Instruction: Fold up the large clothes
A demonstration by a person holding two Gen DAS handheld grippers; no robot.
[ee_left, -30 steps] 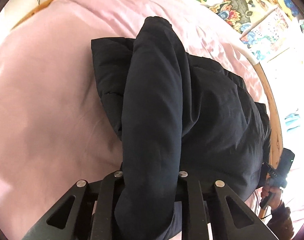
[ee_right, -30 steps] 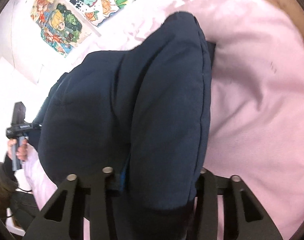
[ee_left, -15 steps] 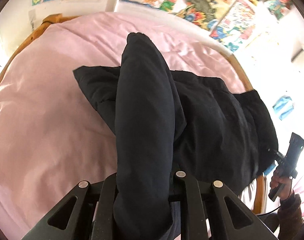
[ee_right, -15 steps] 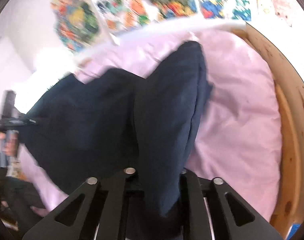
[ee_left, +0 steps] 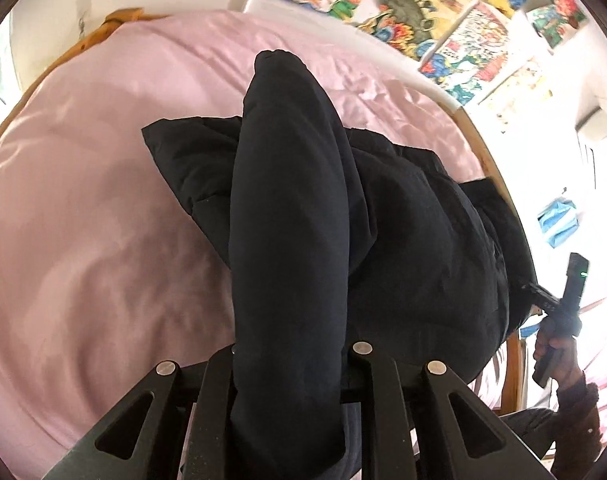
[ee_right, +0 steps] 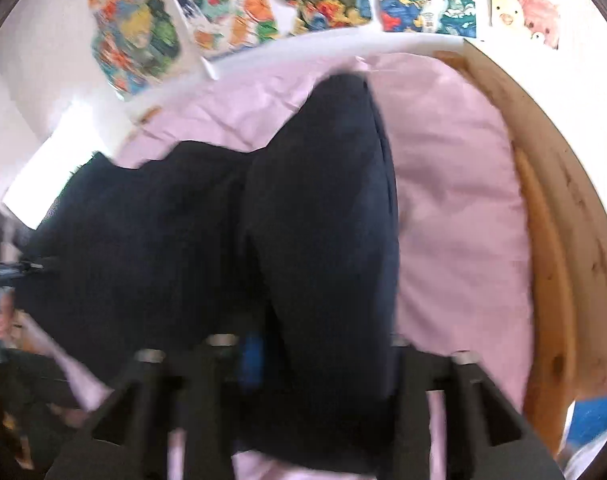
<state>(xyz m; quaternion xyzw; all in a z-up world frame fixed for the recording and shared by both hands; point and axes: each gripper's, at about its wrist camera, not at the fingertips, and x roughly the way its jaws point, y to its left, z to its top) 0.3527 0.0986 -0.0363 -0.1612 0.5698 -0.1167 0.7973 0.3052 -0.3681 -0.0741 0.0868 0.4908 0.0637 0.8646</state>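
Observation:
A dark navy padded jacket [ee_left: 415,232] lies spread on the pink sheet [ee_left: 83,220] of a bed. My left gripper [ee_left: 295,348] is shut on a long thick fold of the jacket [ee_left: 291,168], which runs up from the jaws away from me. In the right wrist view the jacket [ee_right: 143,224] spreads to the left. A second thick fold [ee_right: 331,208] lies between the jaws of my right gripper [ee_right: 309,340]. Those jaws are opening and stand wide apart, with the cloth still filling the gap. This view is blurred.
A wooden bed frame [ee_right: 563,220] curves round the sheet's right side. Colourful posters [ee_left: 443,12] cover the wall behind the bed. A person's hand [ee_left: 555,344] holds the other gripper at the jacket's right edge.
Both cameras have drawn back and risen, showing more bed and wall. The right jaws, tight on the fold half a second ago, now stand much wider. The left grip is unchanged.

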